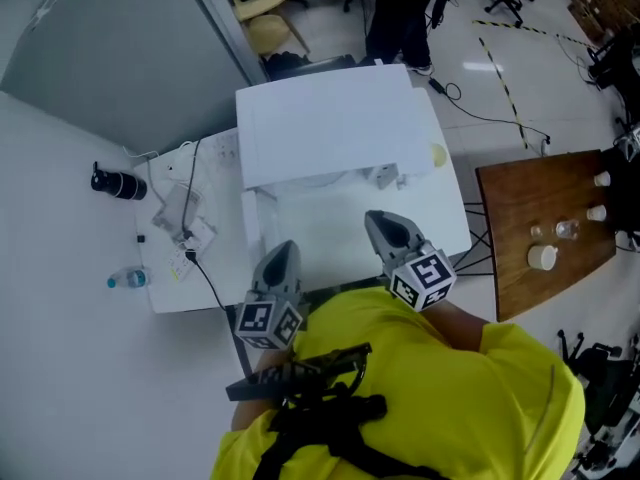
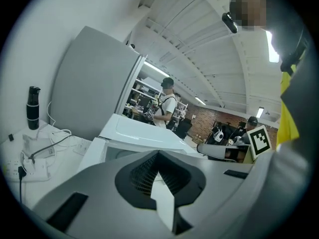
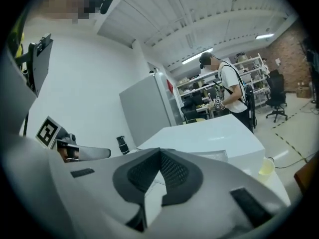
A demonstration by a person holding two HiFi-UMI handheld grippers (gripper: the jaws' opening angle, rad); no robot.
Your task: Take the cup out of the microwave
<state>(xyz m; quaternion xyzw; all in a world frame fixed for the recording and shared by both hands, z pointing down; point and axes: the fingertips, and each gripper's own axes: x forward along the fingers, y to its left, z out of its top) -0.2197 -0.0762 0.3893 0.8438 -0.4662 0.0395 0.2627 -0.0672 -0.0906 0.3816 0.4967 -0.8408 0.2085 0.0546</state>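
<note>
The white microwave (image 1: 335, 118) stands on a white table (image 1: 170, 293) with its front towards me; its inside does not show, and no cup is seen in it. My left gripper (image 1: 283, 248) hangs in front of the microwave's lower left corner. My right gripper (image 1: 380, 218) is a little higher, before the middle of the front. In the left gripper view the jaws (image 2: 158, 153) meet at their tips with nothing between them, the microwave (image 2: 134, 133) behind. The right gripper view shows its jaws (image 3: 160, 152) likewise shut and empty, facing the microwave (image 3: 209, 136).
A black bottle (image 1: 118, 183) stands at the table's left, a small water bottle (image 1: 128, 279) near its front corner, cables and a power strip (image 1: 185, 226) between. A yellowish small object (image 1: 439, 154) sits right of the microwave. A wooden table (image 1: 545, 258) holds small cups. A person (image 1: 400, 13) stands beyond.
</note>
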